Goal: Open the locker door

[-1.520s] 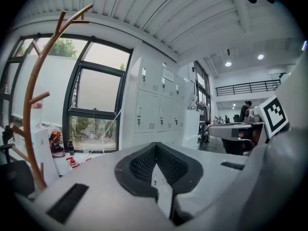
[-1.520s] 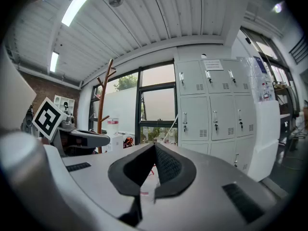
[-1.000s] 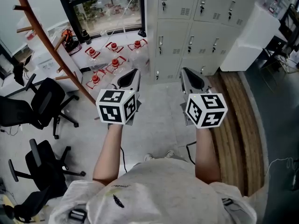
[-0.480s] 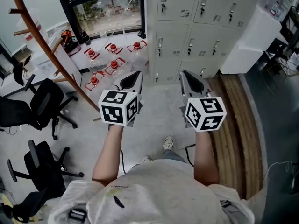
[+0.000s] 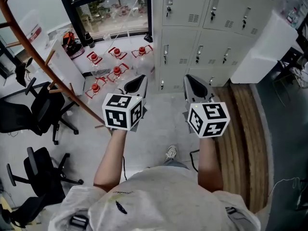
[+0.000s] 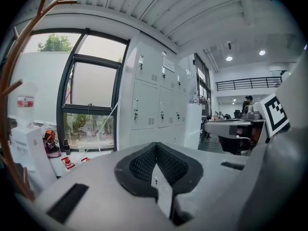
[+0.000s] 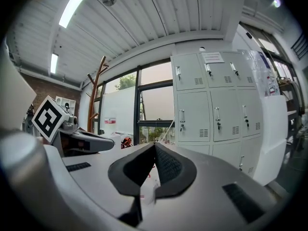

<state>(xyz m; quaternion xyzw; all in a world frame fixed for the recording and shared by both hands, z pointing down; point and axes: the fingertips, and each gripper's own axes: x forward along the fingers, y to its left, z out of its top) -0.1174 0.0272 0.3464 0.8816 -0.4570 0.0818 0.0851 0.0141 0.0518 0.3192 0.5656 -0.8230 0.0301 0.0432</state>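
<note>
Every door of the grey lockers (image 5: pixel 202 30) is shut, so their contents cannot be seen. The bank stands at 12 o'clock of both hand-held grippers, well apart from them. The left gripper (image 5: pixel 137 80) and right gripper (image 5: pixel 191 81) point towards it, each with jaws closed together on nothing. At 10 o'clock of the left gripper, clear red-capped jugs (image 5: pixel 117 71) sit on the floor by the window (image 5: pixel 110 8); their fill cannot be told.

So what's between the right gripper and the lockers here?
Nothing stands there. The head view shows only grey floor between the right gripper and the lockers, and the right gripper view shows their doors unobstructed.
</note>
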